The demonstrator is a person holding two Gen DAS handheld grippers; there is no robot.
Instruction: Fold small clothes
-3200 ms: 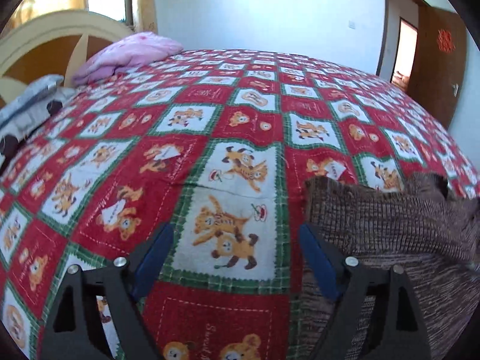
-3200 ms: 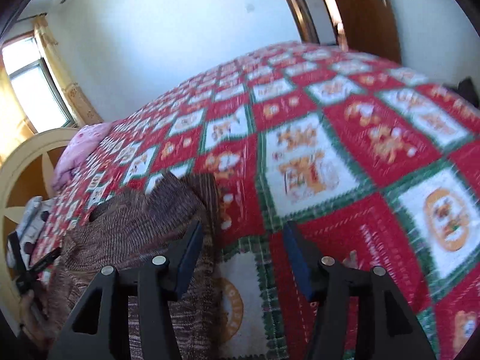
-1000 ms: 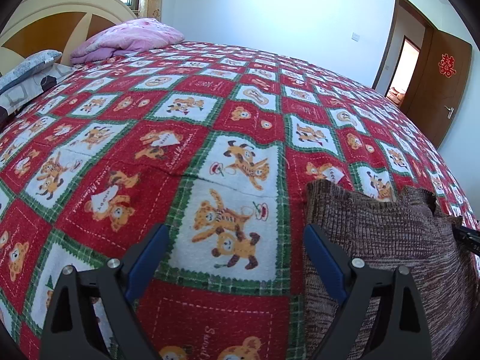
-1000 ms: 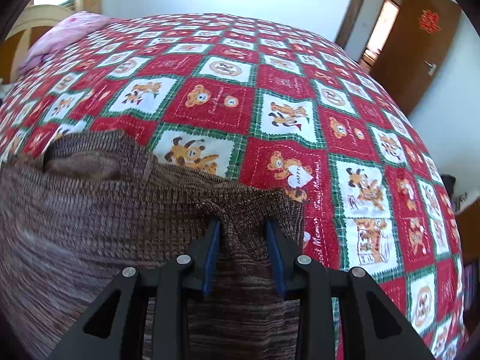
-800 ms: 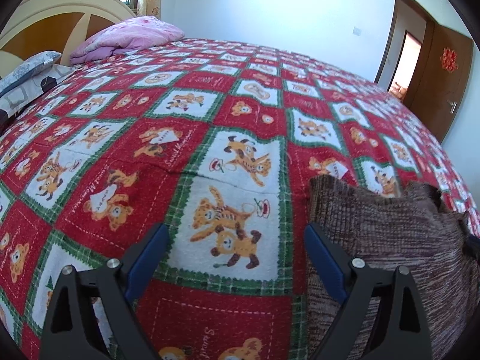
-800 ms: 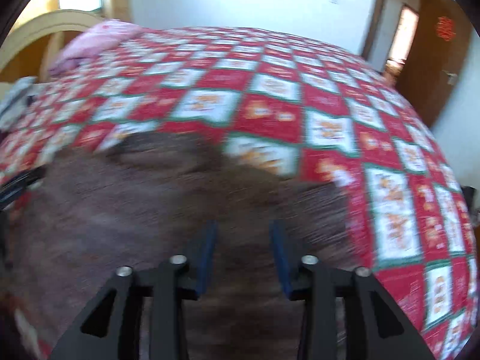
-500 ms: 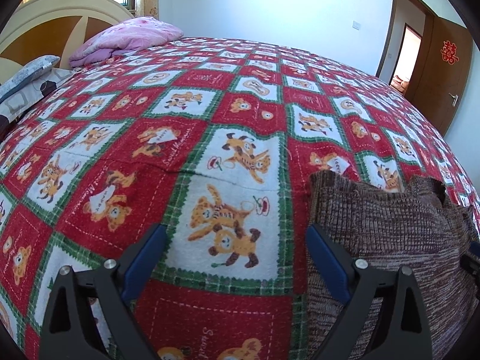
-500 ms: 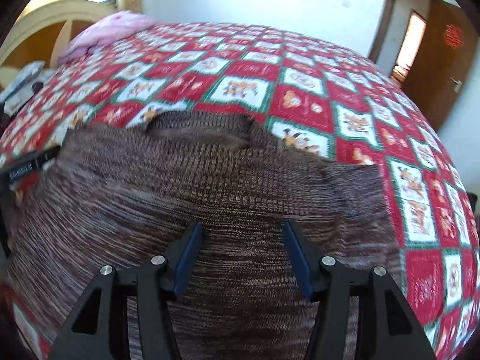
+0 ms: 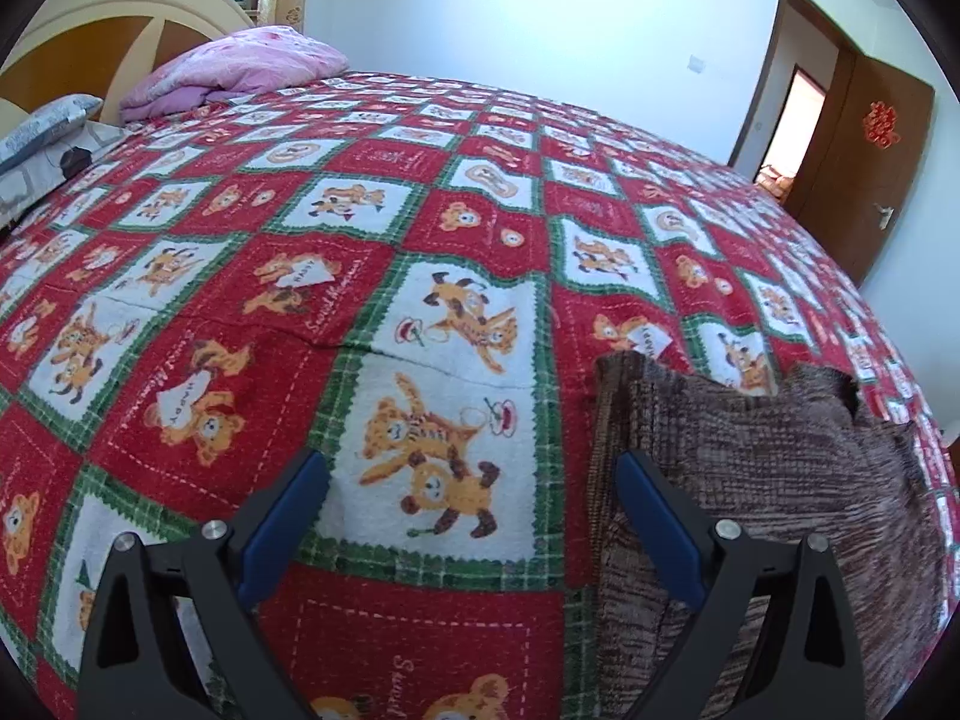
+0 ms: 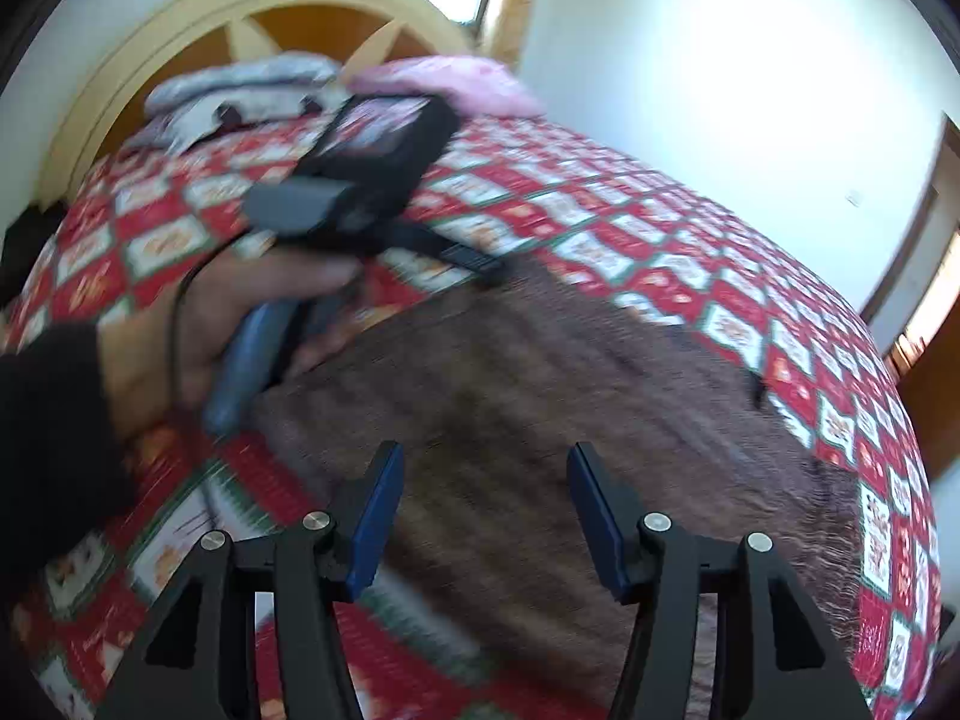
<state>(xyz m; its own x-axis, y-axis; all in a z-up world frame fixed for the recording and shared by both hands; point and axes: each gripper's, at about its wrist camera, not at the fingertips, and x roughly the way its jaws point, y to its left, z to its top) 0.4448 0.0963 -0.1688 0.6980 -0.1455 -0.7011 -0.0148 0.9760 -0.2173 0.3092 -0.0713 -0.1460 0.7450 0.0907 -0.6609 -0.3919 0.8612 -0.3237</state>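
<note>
A: Bed noted first: a red, white and green bear-print blanket is spread flat over it, which would serve as the folding surface. Pink pillow and wooden headboard are seen at the far end, well apart from the work.

B: Garment position?

A: A brown knit garment is laid on the blanket near the front edge. In the left wrist view its folded left edge is stacked in layers, so a fold is judged already made.

B: Left tongs?

A: Spread wide and empty. One pad is over bare blanket; the other is at the garment's edge. Contact cannot be told. Judged as parked beside that edge, ready to take it.

B: Right tongs?

A: Released. The jaws were opened within the last second and nothing is gripped; knit is seen beyond the gap. The picture is blurred. A person's hand with the left tool is seen beyond.
</note>
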